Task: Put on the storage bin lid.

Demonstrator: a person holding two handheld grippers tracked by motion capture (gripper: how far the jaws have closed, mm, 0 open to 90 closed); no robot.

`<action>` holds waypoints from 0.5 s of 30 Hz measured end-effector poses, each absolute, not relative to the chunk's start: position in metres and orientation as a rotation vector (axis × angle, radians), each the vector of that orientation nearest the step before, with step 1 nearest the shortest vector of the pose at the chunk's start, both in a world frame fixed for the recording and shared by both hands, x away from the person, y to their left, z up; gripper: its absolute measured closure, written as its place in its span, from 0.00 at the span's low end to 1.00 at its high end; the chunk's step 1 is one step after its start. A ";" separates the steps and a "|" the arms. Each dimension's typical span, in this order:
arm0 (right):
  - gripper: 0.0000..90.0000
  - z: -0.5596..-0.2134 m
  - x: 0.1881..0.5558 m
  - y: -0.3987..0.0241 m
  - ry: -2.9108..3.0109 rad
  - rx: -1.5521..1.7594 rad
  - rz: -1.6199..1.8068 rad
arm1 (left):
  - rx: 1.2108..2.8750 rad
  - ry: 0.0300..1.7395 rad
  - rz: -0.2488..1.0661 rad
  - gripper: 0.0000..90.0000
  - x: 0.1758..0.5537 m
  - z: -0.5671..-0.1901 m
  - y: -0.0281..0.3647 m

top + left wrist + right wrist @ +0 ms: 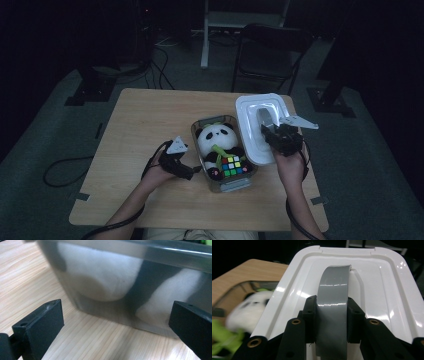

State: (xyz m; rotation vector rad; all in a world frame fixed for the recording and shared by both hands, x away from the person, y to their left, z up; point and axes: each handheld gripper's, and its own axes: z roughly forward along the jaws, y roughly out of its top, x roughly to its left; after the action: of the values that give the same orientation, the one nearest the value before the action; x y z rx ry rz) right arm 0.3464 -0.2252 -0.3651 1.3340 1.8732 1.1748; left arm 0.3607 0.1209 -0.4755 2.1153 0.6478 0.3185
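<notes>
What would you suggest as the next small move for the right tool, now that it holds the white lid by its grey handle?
Probably carry the lid left over the open box and line it up. The right tool grips its grey handle, the lid sits beside the box, and the left tool waits open at the box wall.

A light wooden tabletop [145,130] fills the middle of the high view, its grain running across, with rounded corners and small notches at the lower left and lower right edges. Directly on it, right of centre, stands a clear plastic box [199,145] with a grey clip at its near end. The box's clear wall [105,310] meets the wood in the left gripper view. The rest of the wood, across the left half and upper part of the frame, is bare.
</notes>
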 end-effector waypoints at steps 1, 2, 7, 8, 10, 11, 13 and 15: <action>0.75 -0.364 0.345 -0.222 1.881 1.323 1.180 | 2.120 0.643 0.317 0.00 0.361 -0.475 0.117; 0.75 -0.363 0.343 -0.220 1.893 1.310 1.184 | 2.119 0.638 0.313 0.00 0.361 -0.475 0.114; 0.75 -0.359 0.336 -0.204 1.968 1.254 1.204 | 2.129 0.611 0.306 0.00 0.362 -0.474 0.099; 0.75 -0.359 0.335 -0.201 1.987 1.241 1.214 | 2.129 0.606 0.307 0.00 0.362 -0.474 0.097; 0.75 -0.360 0.333 -0.194 2.034 1.218 1.240 | 2.131 0.600 0.304 0.00 0.362 -0.474 0.094; 0.75 -0.361 0.331 -0.190 2.051 1.209 1.242 | 2.133 0.600 0.309 0.00 0.361 -0.475 0.094; 0.75 -0.364 0.328 -0.184 2.086 1.190 1.259 | 2.138 0.616 0.323 0.00 0.359 -0.475 0.097; 0.75 -0.368 0.326 -0.177 2.118 1.175 1.253 | 2.148 0.627 0.339 0.00 0.358 -0.475 0.101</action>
State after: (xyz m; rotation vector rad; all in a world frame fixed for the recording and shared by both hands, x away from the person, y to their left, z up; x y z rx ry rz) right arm 0.3258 -0.1773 -0.3676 1.1752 2.1180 1.2526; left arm 0.3583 0.1009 -0.4754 2.1484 0.6266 0.3395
